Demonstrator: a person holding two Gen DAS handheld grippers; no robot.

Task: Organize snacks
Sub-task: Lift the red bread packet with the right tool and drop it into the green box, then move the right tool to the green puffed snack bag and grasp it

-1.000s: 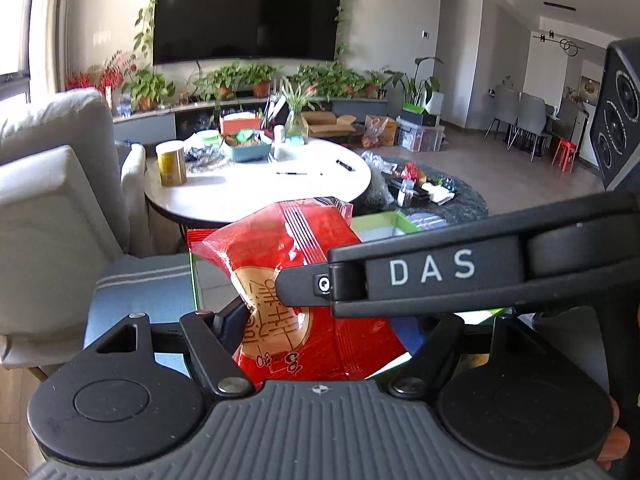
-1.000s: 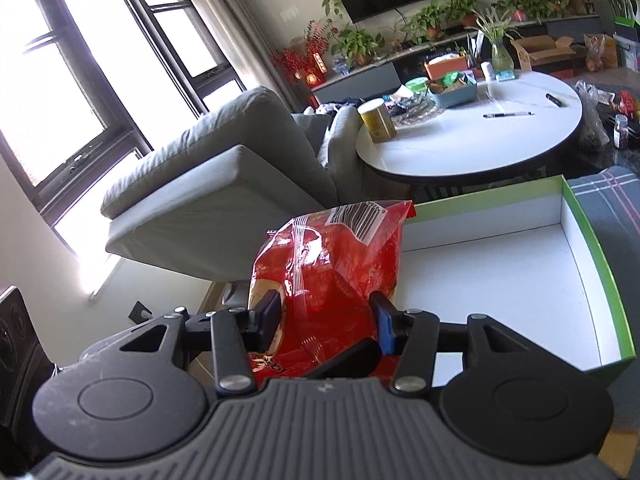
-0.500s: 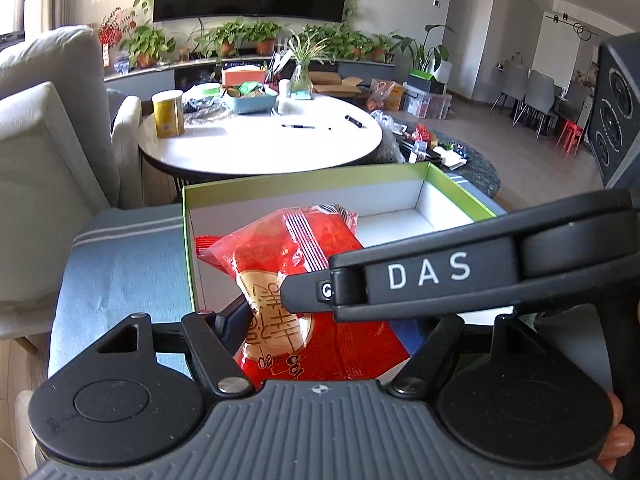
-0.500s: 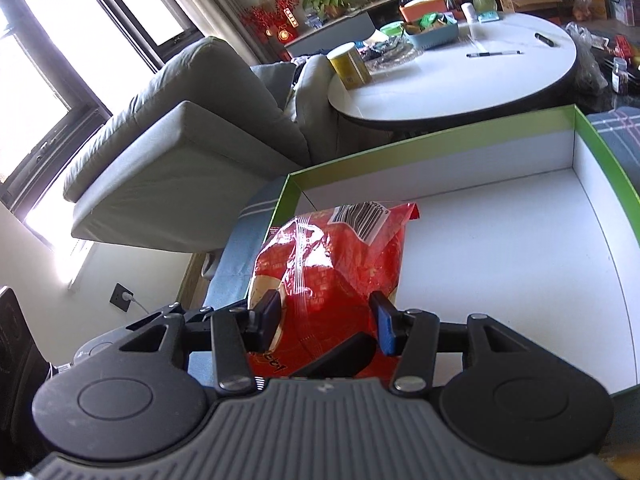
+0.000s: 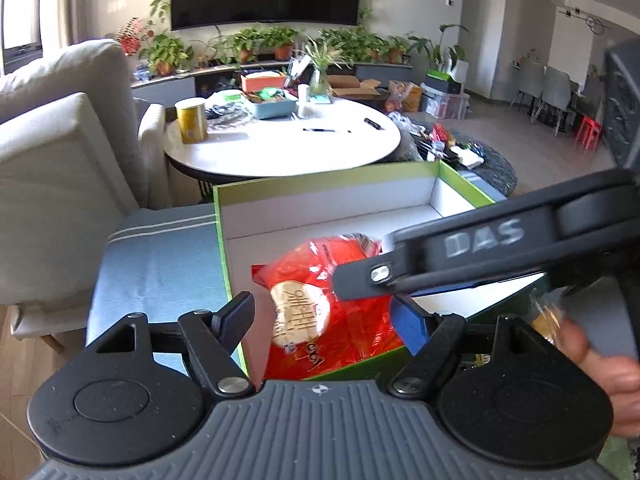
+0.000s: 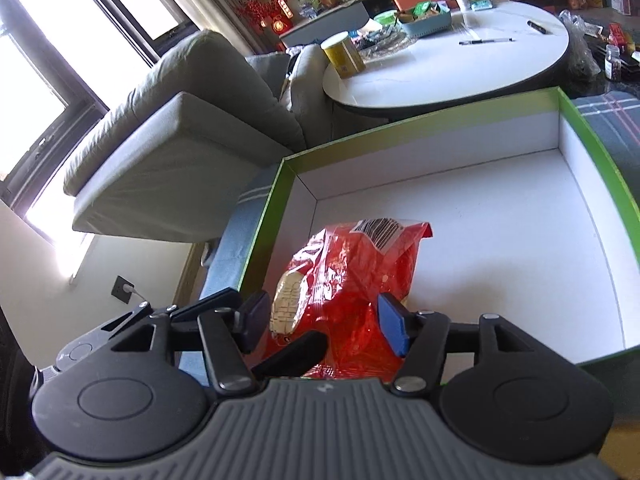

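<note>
A red snack bag [image 5: 332, 308] lies in the near left corner of a green box with a white inside [image 5: 320, 206]. My left gripper [image 5: 324, 320] is open, its fingers apart on either side of the bag, not pressing it. In the right wrist view the red bag [image 6: 352, 280] rests on the box floor [image 6: 500, 248]. My right gripper [image 6: 324, 320] is open too, with gaps between its pads and the bag. The right gripper's black arm marked DAS [image 5: 480, 248] crosses the left wrist view above the bag.
The box sits on a blue striped cushion [image 5: 156, 256]. A round white table [image 5: 288, 148] with a yellow can [image 5: 192, 120], a pen and a blue tray stands behind it. A beige sofa [image 6: 168, 152] is on the left. Another snack [image 5: 546, 316] shows at the right edge.
Both grippers lowered the red bag into the box and then opened, letting it go. The bag now rests in the box's near left corner.
</note>
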